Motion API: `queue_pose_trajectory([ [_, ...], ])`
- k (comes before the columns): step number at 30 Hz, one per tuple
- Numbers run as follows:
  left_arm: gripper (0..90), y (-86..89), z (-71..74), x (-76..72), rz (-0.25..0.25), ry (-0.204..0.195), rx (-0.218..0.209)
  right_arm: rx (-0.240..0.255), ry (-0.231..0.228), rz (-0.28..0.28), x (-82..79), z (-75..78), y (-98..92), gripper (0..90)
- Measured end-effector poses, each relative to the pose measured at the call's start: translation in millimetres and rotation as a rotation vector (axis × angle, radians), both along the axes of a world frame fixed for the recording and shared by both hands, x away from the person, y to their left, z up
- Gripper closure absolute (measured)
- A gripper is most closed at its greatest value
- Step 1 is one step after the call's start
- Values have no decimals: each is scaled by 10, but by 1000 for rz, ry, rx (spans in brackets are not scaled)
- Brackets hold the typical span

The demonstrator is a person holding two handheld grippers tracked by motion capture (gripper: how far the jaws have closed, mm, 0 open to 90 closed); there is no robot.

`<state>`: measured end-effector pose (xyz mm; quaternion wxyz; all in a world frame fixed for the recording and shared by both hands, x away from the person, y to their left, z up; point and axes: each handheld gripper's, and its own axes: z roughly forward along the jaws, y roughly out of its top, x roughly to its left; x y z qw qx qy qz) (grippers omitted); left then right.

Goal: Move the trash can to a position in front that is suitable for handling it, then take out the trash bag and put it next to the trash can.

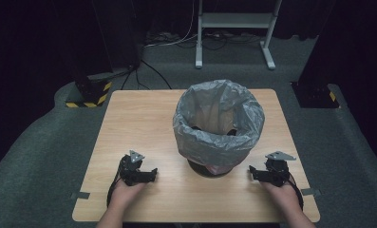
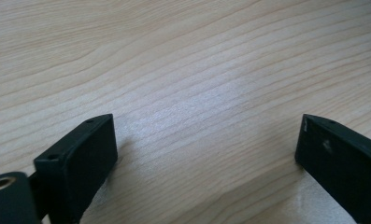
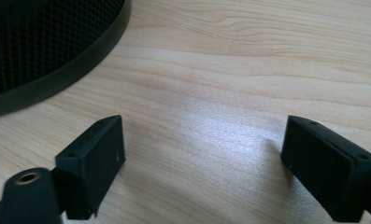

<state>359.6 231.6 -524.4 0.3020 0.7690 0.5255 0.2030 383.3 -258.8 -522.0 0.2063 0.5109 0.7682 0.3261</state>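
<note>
A black mesh bin lined with a grey plastic bag (image 1: 218, 124) stands on the light wooden table (image 1: 134, 118), right of centre. My left gripper (image 1: 153, 173) rests low on the table to the bin's left, its tips pointing toward the bin. In the left gripper view its jaws stand wide apart over bare wood, the left gripper (image 2: 206, 140) open and empty. My right gripper (image 1: 250, 172) sits low to the bin's right, tips toward the bin. In the right gripper view the right gripper (image 3: 204, 140) is open and empty, with the bin's black base (image 3: 57, 46) just ahead at upper left.
Grey tape tabs (image 1: 80, 195) mark the table's front corners. A white metal stand (image 1: 233, 28) and cables lie on the carpet beyond the table. Black posts with yellow-black hazard tape (image 1: 89, 92) stand at the far left and far right.
</note>
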Motion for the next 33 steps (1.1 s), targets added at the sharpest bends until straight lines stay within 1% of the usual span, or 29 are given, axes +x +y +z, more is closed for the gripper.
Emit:
queue_pose_trajectory([
  [1,36,9,-19,-14,7,-13,-4,-3,-5,-1,3,-4,7,133],
  [2,20,9,-19,-14,7,-13,-4,-18,-8,-3,-4,-10,25,124],
  [4,1,1,-25,-13,9,-9,-4,-22,-12,0,-7,-15,41,116],
  [12,1,4,-26,-19,8,-8,-6,-20,-11,6,0,-15,41,112],
  [21,0,5,-22,-24,10,-6,-4,-21,-11,3,-9,-9,32,129],
  [24,0,9,-7,-28,0,8,7,-4,-4,-8,-8,12,24,134],
  [26,3,10,-1,-27,-3,15,7,-9,-23,-6,-13,43,21,134],
  [27,3,14,14,-26,-5,22,4,-9,-23,-6,-13,43,21,134],
  [28,10,20,27,-34,-3,17,-10,-8,-59,2,-37,104,19,134],
  [29,15,20,58,-55,-8,13,-20,-3,-76,2,-45,143,15,134],
  [30,16,20,58,-55,-8,13,-20,-3,-76,2,-45,143,15,134],
  [31,18,15,119,-78,-19,-2,-37,11,-123,-8,-69,234,-1,136],
  [32,23,15,119,-78,-19,-2,-37,11,-123,-8,-69,234,-1,136],
  [33,30,15,174,-90,-20,-22,-55,23,-162,-9,-98,326,-10,138],
])
